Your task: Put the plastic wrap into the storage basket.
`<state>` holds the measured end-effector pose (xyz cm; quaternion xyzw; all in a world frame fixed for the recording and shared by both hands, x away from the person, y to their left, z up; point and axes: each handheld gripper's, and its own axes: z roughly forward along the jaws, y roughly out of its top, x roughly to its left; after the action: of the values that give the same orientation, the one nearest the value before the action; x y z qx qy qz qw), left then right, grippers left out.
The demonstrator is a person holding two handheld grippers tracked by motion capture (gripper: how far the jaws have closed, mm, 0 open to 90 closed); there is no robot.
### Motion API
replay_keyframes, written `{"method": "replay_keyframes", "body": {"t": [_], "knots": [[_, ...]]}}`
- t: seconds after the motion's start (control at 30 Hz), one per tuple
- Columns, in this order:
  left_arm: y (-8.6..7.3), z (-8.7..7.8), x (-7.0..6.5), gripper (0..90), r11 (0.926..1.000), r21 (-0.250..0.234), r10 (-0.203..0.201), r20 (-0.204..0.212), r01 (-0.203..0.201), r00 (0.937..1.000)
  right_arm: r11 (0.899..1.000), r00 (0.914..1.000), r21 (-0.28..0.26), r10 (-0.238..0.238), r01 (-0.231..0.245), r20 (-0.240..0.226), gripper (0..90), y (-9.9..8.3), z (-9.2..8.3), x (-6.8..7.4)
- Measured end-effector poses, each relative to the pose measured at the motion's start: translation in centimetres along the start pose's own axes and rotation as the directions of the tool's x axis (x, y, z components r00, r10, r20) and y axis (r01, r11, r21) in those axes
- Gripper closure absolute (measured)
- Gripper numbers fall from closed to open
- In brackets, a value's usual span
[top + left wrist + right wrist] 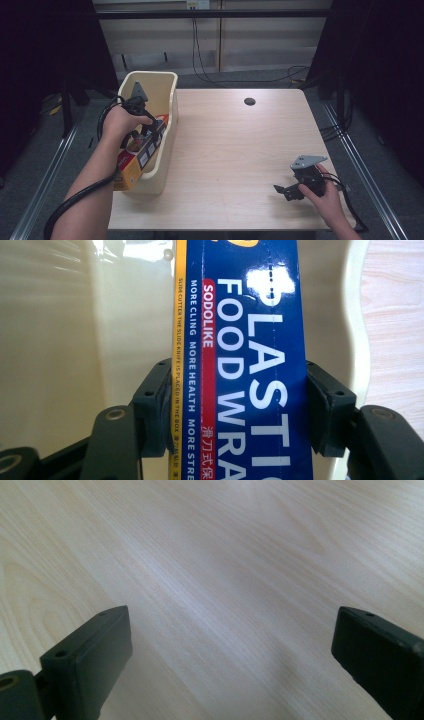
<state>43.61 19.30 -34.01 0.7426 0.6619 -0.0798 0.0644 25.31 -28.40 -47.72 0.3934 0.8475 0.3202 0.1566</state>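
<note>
Tools first: I am counting two, one in each hand, plus one box and one bin on one table. Nearest me, my right tool [286,190] is sitting low at the table's [235,160] near right corner, its jaws standing wide apart with bare pale wood grain showing between them in the right gripper view. My right hand [327,197] is wrapping its grip, the grey three-cornered plate on top.

Farther off at the left, my left tool [239,405] is clamping the plastic wrap box [250,340] across its narrow width, one black jaw pressing each long side. The box is a long glossy cardboard carton, blue with white lettering, a red label strip and a yellow edge. In the high view it is lying tilted inside the bin [170,95], its near end sticking up over the near rim. The bin is smooth cream plastic, rounded-rectangular, sitting at the table's left edge. My left hand [120,122] is reaching over it.

Beyond, a single dark round hole [249,101] is sitting near the table's far edge.
</note>
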Motion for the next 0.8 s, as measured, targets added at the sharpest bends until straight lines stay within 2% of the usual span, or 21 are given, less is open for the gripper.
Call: {"method": "replay_keyframes", "body": {"t": [0.33,0.47,0.57,0.8], "knots": [[0.08,0.42,0.09,39.7,1.0000,0.005,-0.008,-0.002,0.008,1.0000,1.000,1.0000,-0.001,-0.002,0.002,0.003,2.9,0.00,-0.04,-0.02],[0.15,0.43,0.11,39.6,0.9999,0.016,0.004,-0.002,-0.004,1.0000,1.000,1.0000,-0.002,0.001,-0.001,-0.004,2.9,-0.02,0.00,0.00],[0.12,0.53,0.09,39.3,1.0000,0.004,-0.004,0.001,0.004,1.0000,1.000,1.0000,-0.002,-0.002,0.002,-0.001,2.9,-0.01,-0.03,-0.03],[0.19,0.57,0.36,38.2,0.9996,0.017,-0.021,0.013,0.021,0.9997,1.000,1.0000,0.000,-0.004,0.004,-0.008,2.9,-0.01,0.02,-0.02]]}}
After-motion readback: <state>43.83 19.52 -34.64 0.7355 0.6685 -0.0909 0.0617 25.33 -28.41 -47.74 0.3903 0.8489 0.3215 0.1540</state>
